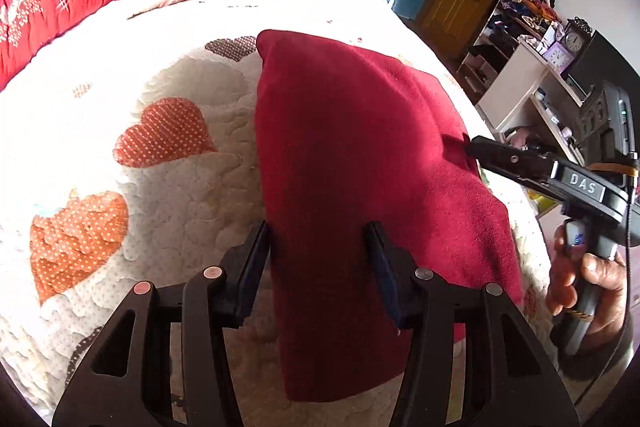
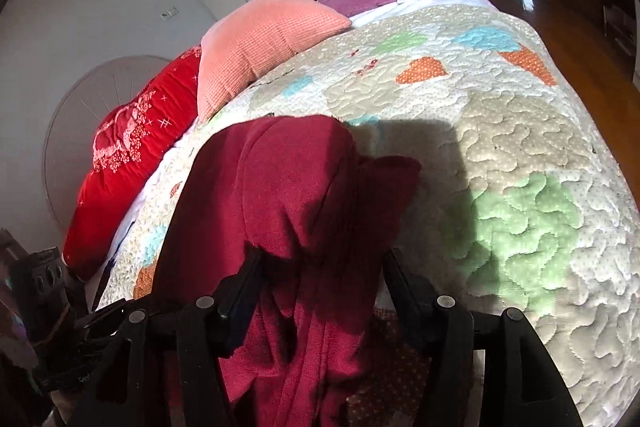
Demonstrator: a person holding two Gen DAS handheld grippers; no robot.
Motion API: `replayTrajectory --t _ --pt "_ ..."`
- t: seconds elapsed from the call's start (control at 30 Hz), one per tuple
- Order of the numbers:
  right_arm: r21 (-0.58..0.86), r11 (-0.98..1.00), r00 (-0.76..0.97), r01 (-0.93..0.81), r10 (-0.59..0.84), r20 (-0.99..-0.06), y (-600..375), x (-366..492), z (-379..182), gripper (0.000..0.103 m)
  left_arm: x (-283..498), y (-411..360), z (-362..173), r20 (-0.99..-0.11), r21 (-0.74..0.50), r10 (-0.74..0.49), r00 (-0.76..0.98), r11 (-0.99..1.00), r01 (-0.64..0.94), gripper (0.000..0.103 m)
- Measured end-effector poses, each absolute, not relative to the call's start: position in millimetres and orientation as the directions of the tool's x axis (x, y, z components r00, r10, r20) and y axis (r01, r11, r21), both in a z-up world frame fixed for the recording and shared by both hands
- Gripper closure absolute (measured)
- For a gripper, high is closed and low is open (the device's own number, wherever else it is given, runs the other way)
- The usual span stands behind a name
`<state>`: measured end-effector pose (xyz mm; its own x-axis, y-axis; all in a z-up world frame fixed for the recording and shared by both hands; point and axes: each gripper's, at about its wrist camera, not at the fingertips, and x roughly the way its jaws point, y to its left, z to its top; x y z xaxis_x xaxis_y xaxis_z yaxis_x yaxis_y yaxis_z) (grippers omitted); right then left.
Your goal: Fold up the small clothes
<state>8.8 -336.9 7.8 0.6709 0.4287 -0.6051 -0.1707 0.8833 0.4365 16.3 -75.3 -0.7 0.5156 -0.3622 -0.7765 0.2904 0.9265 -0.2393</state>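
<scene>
Maroon fleece garment lies on the quilt of a bed, stretched lengthwise and already narrowed to a long strip, so one fold looks done. Left gripper hovers low over the near end of the garment, fingers spread wide, nothing between them, one finger off the cloth's left edge over the quilt, the other over the fleece. Right gripper comes in from the right side; in the left view its tips look pressed together on a small pucker of the garment's right edge. In the right view the gripper's fingers look apart, with bunched cloth draped between and in front of them, so whether it truly pinches the edge I cannot tell for sure. Judged step: mid-fold, lifting or dragging the right edge across. Next move likely needs the left gripper to drop and pin or pinch the near end so the strip doesn't slide, then carry the held edge over. Fleece is thick and soft; it may bunch. Pink pillow and red cushion sit at the bed's far end, well apart.
</scene>
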Motion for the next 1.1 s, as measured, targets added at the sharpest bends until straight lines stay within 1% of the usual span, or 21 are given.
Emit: replayTrajectory --t 0.07,0.13,0.2,0.23,0.3,0.37,0.43,0.47,0.53,0.6,0.77,0.9,0.97,1.03,1.1 --pt "0.369 0.909 0.717 -0.196 0.389 -0.578 -331.3 1.8 29.2 0.045 15.4 -76.5 9.7 -0.754 -0.186 -0.316 0.576 0.944 0.274 0.053" --pt "0.345 0.909 0.720 -0.236 0.402 -0.566 -321.7 2.7 41.3 0.050 16.0 -78.5 16.9 -0.741 -0.149 -0.286 0.608 0.952 0.267 0.052" --pt "0.341 0.904 0.711 -0.256 0.416 -0.568 -311.3 11.5 43.8 0.056 23.8 -83.2 17.3 -0.740 -0.109 -0.250 0.625 0.961 0.255 0.052" --pt "0.336 0.905 0.707 -0.262 0.417 -0.571 -305.9 16.3 43.0 0.057 28.7 -85.4 14.9 -0.741 -0.091 -0.232 0.630 0.964 0.248 0.052" --pt "0.323 0.906 0.691 -0.274 0.419 -0.589 -293.3 28.1 37.5 0.061 37.0 -87.6 7.0 -0.749 -0.077 -0.216 0.626 0.967 0.242 0.052" --pt "0.313 0.910 0.675 -0.274 0.413 -0.612 -285.0 37.8 28.8 0.061 43.1 -88.7 -2.1 -0.760 -0.072 -0.206 0.616 0.969 0.236 0.052" --pt "0.280 0.927 0.670 -0.250 0.375 -0.640 -281.2 47.9 19.0 0.061 48.1 -89.5 -9.3 -0.762 -0.077 -0.209 0.612 0.969 0.235 0.051" --pt "0.252 0.940 0.672 -0.229 0.340 -0.658 -280.8 53.0 14.0 0.062 50.7 -90.1 -11.0 -0.762 -0.080 -0.210 0.613 0.969 0.233 0.047" --pt "0.228 0.953 0.665 -0.200 0.302 -0.683 -283.2 64.4 3.1 0.064 52.5 -91.0 -11.8 -0.757 -0.078 -0.208 0.619 0.970 0.230 0.044" --pt "0.228 0.956 0.659 -0.186 0.293 -0.693 -286.1 73.5 -6.0 0.068 54.4 -92.8 -12.0 -0.759 -0.076 -0.206 0.618 0.970 0.231 0.043" --pt "0.196 0.960 0.659 -0.202 0.281 -0.697 -282.2 69.3 -0.1 0.068 51.7 -98.6 -11.5 -0.759 -0.063 -0.197 0.621 0.971 0.232 0.042" --pt "0.218 0.944 0.665 -0.246 0.328 -0.671 -284.9 35.5 19.0 0.068 49.0 -99.3 -10.6 -0.758 -0.054 -0.189 0.625 0.972 0.228 0.043" --pt "0.205 0.941 0.669 -0.270 0.337 -0.662 -284.0 14.4 22.2 0.068 48.0 -99.9 -10.7 -0.758 -0.053 -0.186 0.625 0.973 0.225 0.043" --pt "0.187 0.941 0.652 -0.281 0.330 -0.682 -281.8 -1.4 12.9 0.067 46.4 -100.8 -10.2 -0.758 -0.049 -0.180 0.627 0.974 0.221 0.043" --pt "0.136 0.953 0.634 -0.271 0.283 -0.719 -279.2 -9.1 -6.7 0.067 43.8 -102.3 -9.7 -0.756 -0.042 -0.173 0.632 0.975 0.217 0.043"
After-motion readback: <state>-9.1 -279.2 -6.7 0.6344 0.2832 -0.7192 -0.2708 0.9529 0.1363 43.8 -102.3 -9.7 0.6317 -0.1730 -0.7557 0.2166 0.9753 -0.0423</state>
